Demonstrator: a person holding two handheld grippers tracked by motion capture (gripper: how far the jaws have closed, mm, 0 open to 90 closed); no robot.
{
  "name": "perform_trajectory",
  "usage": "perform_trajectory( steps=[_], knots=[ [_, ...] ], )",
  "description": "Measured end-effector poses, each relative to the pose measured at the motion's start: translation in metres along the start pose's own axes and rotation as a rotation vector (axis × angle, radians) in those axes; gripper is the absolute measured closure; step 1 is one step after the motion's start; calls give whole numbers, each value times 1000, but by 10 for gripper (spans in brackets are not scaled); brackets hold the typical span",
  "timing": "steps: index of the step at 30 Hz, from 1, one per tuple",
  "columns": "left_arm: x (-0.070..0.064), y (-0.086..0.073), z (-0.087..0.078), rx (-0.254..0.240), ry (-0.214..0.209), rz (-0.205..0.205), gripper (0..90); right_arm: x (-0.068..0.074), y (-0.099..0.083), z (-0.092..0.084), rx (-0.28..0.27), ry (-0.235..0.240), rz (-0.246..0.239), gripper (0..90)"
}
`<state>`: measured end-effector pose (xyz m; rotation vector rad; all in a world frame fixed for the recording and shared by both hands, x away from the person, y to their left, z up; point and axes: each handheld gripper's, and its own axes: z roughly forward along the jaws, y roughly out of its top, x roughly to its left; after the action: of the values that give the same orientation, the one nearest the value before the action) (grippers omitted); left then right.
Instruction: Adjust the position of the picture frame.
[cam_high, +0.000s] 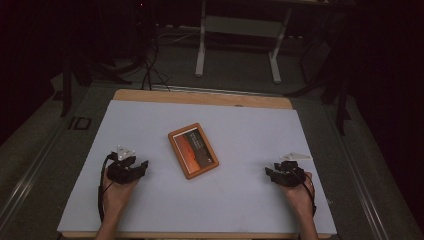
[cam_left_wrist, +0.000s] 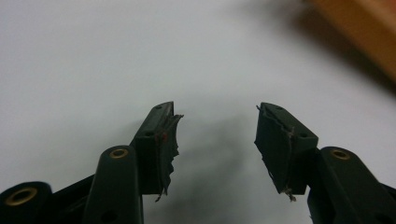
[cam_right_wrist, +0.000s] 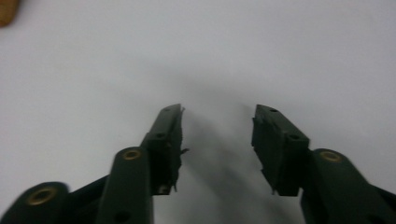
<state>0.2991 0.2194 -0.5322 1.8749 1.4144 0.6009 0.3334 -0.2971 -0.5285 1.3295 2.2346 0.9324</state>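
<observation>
The room is dark beyond the table (cam_high: 150, 125), with a pale stand and loose cables on the floor behind it; the table itself is covered by a white sheet with a strip of wood showing along its far edge. Near the middle of that sheet lies the one thing here, a flat orange-framed tablet (cam_high: 193, 150), face up and resting on its back.

The person's two hands sit near the front edge, one at each side. The left claw (cam_high: 142, 165) rests with its tips toward the middle, and in the left gripper view its jaws stand moderately apart with nothing but white sheet between them. The right claw (cam_high: 270, 172) is the same: jaws apart, nothing held, well off to the other side.

What matters for a reach is how the tablet lies. Its long axis runs on a diagonal, from far-left to near-right, so its near corner points down between the hands. It sits ahead of and inward from both claws, and the left claw looks clearly nearer to it than the right, which is well apart across bare sheet.
</observation>
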Motion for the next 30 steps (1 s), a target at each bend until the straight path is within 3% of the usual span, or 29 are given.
perform_trajectory(
  steps=[1,2,10,11,24,30],
  knots=[
    [0,0,0,0,0,0,479,0,0,0,0,0,0,541],
    [0,0,0,-1,-36,-5,481,3,2,-2,-13,14,-12,543],
    [-5,1,0,-19,-91,9,484,10,4,-4,-29,40,-38,543],
    [-6,2,0,-19,-112,0,482,11,4,-3,-24,55,-41,542],
    [-10,3,0,-21,-151,-10,458,20,8,-1,-29,96,-73,528],
    [-13,5,-1,-24,-200,7,492,26,12,1,-45,112,-90,540]
  ],
)
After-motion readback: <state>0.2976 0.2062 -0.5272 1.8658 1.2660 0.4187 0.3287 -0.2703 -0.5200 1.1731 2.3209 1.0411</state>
